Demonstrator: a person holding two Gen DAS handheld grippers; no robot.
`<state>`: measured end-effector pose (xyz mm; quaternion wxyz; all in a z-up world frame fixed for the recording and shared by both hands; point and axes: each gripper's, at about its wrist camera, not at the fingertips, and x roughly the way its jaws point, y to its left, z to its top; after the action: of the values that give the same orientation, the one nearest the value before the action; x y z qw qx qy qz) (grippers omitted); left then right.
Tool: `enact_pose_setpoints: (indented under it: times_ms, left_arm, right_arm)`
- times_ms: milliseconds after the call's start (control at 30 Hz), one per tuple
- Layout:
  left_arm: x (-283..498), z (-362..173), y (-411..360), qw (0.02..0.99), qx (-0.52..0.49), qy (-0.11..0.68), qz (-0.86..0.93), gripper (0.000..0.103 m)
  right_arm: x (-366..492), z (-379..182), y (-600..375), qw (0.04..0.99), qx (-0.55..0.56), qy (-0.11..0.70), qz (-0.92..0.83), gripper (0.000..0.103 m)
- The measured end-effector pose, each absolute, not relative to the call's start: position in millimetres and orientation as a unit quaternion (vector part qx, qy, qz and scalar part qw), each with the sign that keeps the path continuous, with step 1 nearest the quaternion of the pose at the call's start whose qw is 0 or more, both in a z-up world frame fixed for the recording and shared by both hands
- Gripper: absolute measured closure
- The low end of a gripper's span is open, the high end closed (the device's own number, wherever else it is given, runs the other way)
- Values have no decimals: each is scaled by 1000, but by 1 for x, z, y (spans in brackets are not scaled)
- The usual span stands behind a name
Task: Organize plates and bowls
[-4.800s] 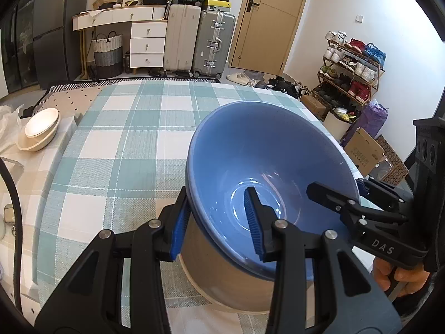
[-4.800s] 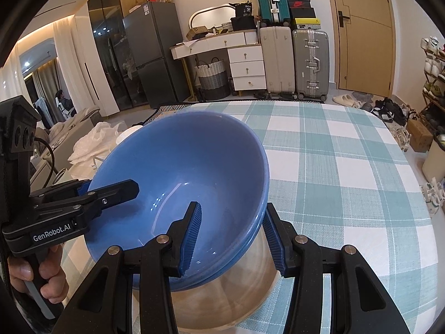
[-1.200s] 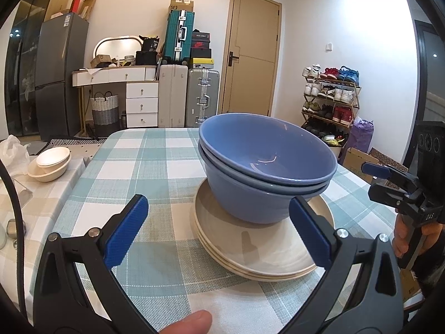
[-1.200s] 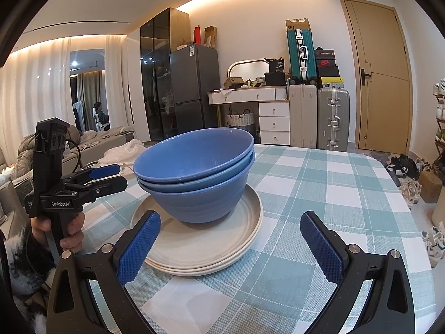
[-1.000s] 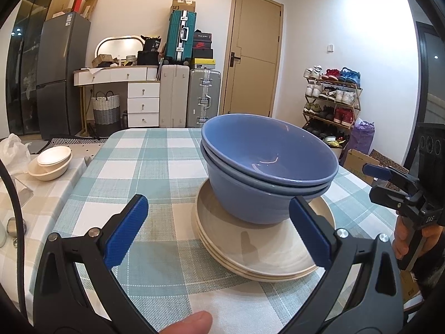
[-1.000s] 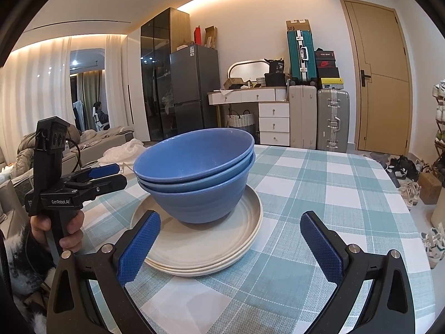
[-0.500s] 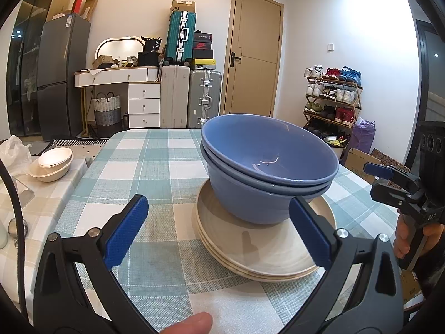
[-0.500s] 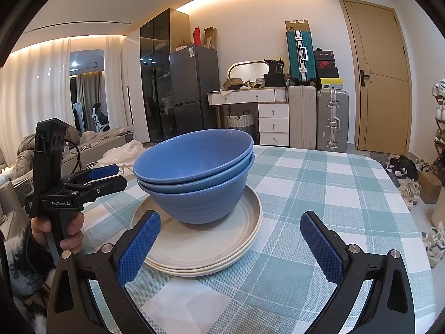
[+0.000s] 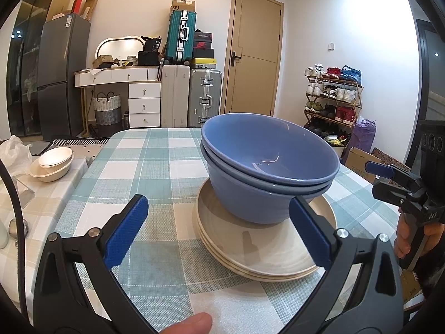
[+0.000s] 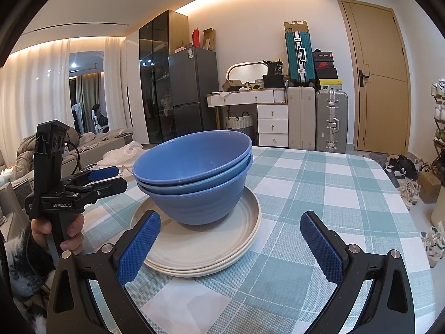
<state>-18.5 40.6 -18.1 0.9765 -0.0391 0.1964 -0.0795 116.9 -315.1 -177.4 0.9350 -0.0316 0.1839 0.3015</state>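
the nested glossy blue ceramic bowls (image 9: pixel 267 167) sit one inside another on a stack of round cream plates (image 9: pixel 258 247), and that whole pile rests near the middle of the table under the teal-and-white checked tablecloth (image 9: pixel 155 167). the bowls lean a little on the plates rather than sitting dead centre, toward the far side in the right wrist view.

our left gripper (image 9: pixel 217 228) is spread wide, its blue pads framing the pile from the near side and touching nothing. our right gripper (image 10: pixel 230 245) is spread wide too, low over the cloth and clear of the plate rim, carrying nothing.

we judge the stacking step as done: bowls are gathered on plates and both claws are free. off to the left, on a side surface, two small cream bowls (image 9: pixel 52 162) sit nested, well apart from the pile. if those count, the next move calls for a long reach left and a gentle pinch on a thin rim.
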Motion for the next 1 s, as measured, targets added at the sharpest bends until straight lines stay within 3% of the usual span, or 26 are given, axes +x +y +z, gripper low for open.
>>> enact_pose_setpoints:
  times_ms: [1000]
  left_arm:
    - [-17, -18, 40, 977, -38, 196, -80, 2]
  right_arm:
    - [119, -178, -317, 935, -33, 183, 302, 1]
